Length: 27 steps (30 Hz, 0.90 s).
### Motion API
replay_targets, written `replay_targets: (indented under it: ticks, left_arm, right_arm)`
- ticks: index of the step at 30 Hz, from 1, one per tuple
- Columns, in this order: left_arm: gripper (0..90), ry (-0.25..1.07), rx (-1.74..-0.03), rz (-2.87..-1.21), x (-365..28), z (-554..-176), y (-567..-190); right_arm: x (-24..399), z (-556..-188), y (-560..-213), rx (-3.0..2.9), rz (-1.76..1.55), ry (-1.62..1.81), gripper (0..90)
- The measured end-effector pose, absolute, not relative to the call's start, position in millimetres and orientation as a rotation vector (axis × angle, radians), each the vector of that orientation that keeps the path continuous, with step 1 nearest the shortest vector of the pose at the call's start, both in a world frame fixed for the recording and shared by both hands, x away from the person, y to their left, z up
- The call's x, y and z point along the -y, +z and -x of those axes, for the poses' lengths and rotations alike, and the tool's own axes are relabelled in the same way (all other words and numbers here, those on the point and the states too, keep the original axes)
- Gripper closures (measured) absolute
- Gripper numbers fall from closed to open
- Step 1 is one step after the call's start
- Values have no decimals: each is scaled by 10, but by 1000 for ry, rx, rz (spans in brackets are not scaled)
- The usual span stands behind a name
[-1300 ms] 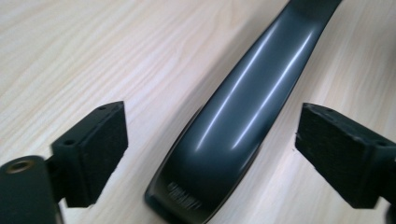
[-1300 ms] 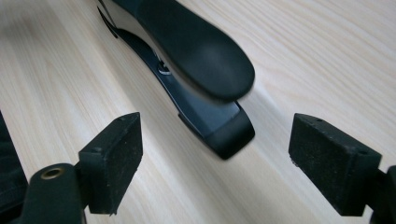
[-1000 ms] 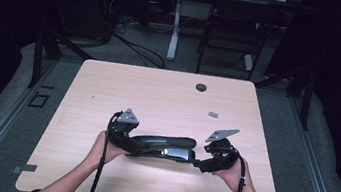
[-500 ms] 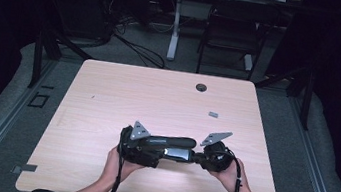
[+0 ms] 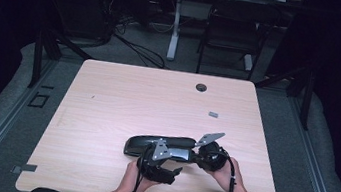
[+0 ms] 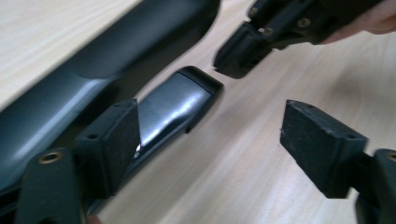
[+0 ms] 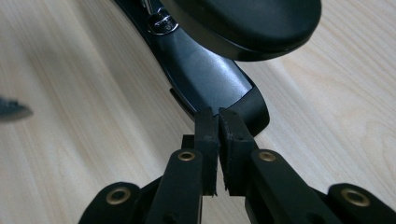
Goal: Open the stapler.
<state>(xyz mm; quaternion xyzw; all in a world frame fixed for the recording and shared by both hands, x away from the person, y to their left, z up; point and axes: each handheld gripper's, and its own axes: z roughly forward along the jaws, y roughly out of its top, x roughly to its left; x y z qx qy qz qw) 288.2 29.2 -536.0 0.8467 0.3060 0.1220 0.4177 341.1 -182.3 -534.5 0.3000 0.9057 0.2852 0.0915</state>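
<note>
In the high view, lower middle of the frame, the black stapler [image 5: 161, 145] lies flat on the wooden table [image 5: 122, 99], its long body running left to right. My left gripper [image 5: 175, 171] sits just below it, a little right of its middle, with my left hand [image 5: 132, 179] coming up from the bottom edge.

In the left gripper view, the stapler runs from the lower left corner up to the top centre, and its shiny lower arm [image 6: 175, 107] ends near the middle of the frame. My left jaws stand apart and have just been closing a bit; the left pad [image 6: 116, 140] is right against the shiny arm's edge, while the other pad stands well off on bare wood at the right. Nothing is pinched between them. My right gripper's black tip [image 6: 243, 51] shows in the upper right, just beyond the arm's rounded end.

Further right in the high view, my right gripper [image 5: 195, 156] meets the stapler's right end, held by my right hand [image 5: 226, 172].

In the right gripper view, the stapler's top [image 7: 243, 23] fills the upper centre, and my right gripper [image 7: 218, 119] has its jaws pressed together, their tips at the rounded end of the shiny arm [image 7: 210, 79]. I cannot tell whether they pinch its edge or only touch it.
</note>
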Motion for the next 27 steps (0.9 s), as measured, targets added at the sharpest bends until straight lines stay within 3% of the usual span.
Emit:
replay_targets:
  ticks: [8, 17, 27]
  left_arm:
    - [515, 274, -787, -2126, -173, -2921, -5509]
    - [896, 379, -854, -2043, -165, -3066, -5634]
    - [900, 448, -841, -2021, -86, -3082, -5676]
  right_arm:
    - [1802, -3433, -5410, -2631, -917, 863, 899]
    - [1775, -3467, -5544, -2583, -931, 949, 900]
    - [1737, -3475, -5582, -2548, -912, 932, 900]
